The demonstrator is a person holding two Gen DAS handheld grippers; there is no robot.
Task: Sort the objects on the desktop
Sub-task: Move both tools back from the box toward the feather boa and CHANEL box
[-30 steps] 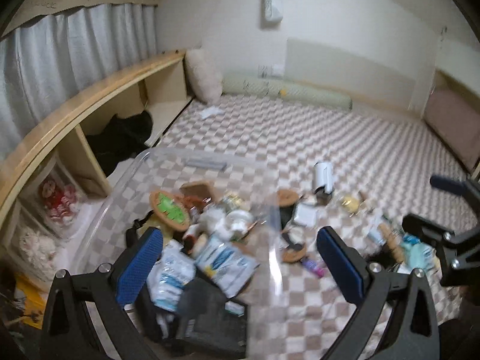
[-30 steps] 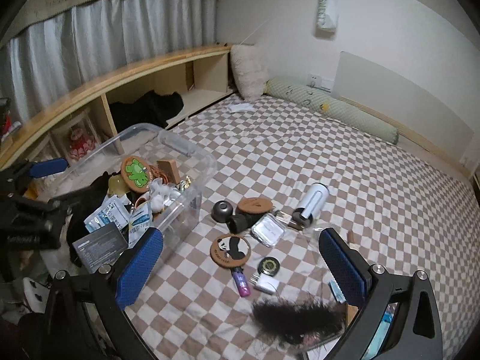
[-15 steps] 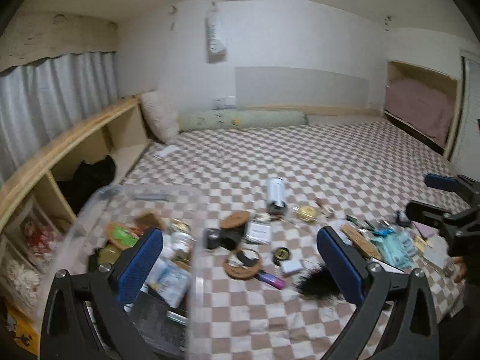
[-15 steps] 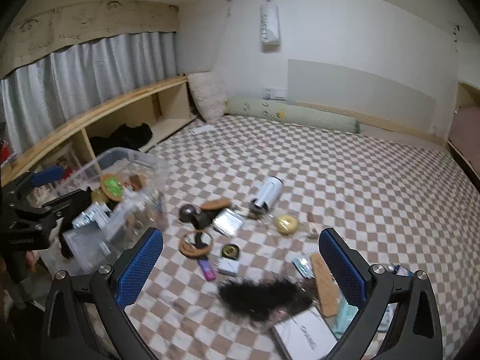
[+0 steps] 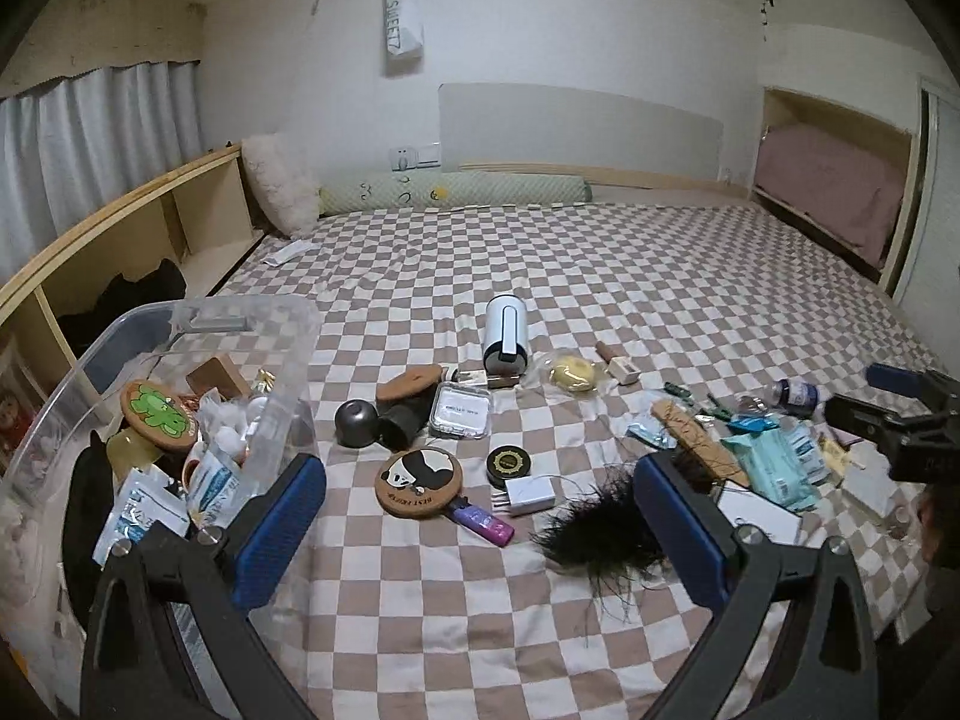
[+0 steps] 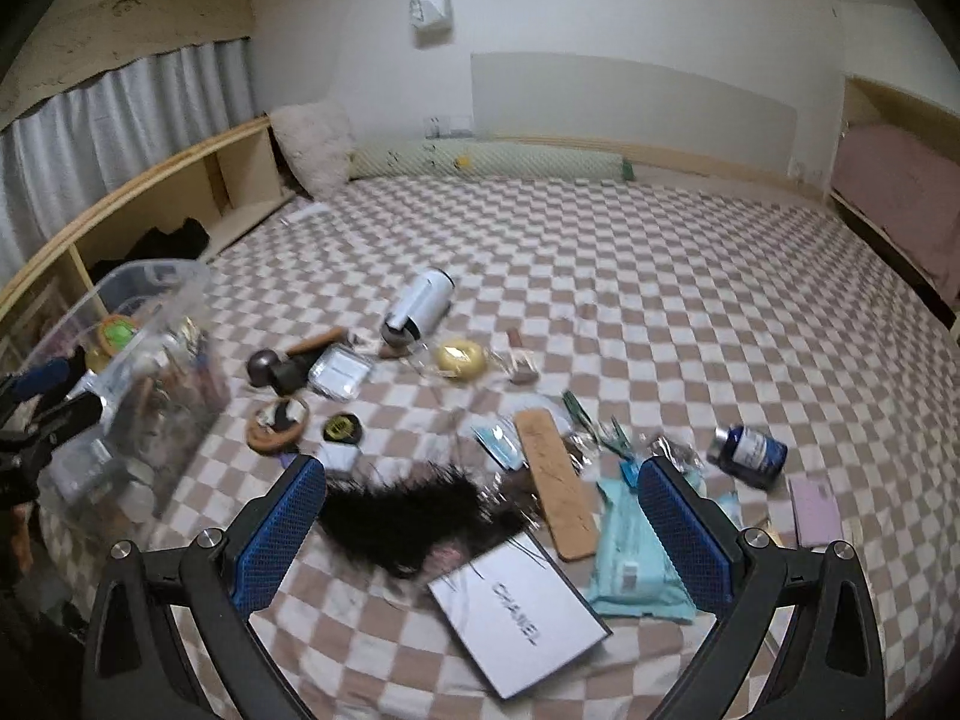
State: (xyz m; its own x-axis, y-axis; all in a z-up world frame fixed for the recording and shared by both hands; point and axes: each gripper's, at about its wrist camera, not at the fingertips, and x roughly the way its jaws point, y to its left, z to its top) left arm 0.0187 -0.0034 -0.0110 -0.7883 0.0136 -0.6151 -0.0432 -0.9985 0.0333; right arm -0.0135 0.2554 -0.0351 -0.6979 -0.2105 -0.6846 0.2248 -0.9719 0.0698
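- The clear bin (image 5: pixel 180 324), already partly filled, sits just outside the left gripper's (image 5: pixel 480 516) left finger; its near wall is the edge to mind.
- Both grippers are spread wide and empty, so this looks like the gap between picks.
- Between the left fingers lie the panda coaster (image 5: pixel 418 473), white charger (image 5: pixel 528 495) and purple lighter (image 5: pixel 483 521); open checked blanket ahead.
- The right gripper (image 6: pixel 480 522) straddles the black feather tuft (image 6: pixel 414 513), probably the next pick: descend, then close.
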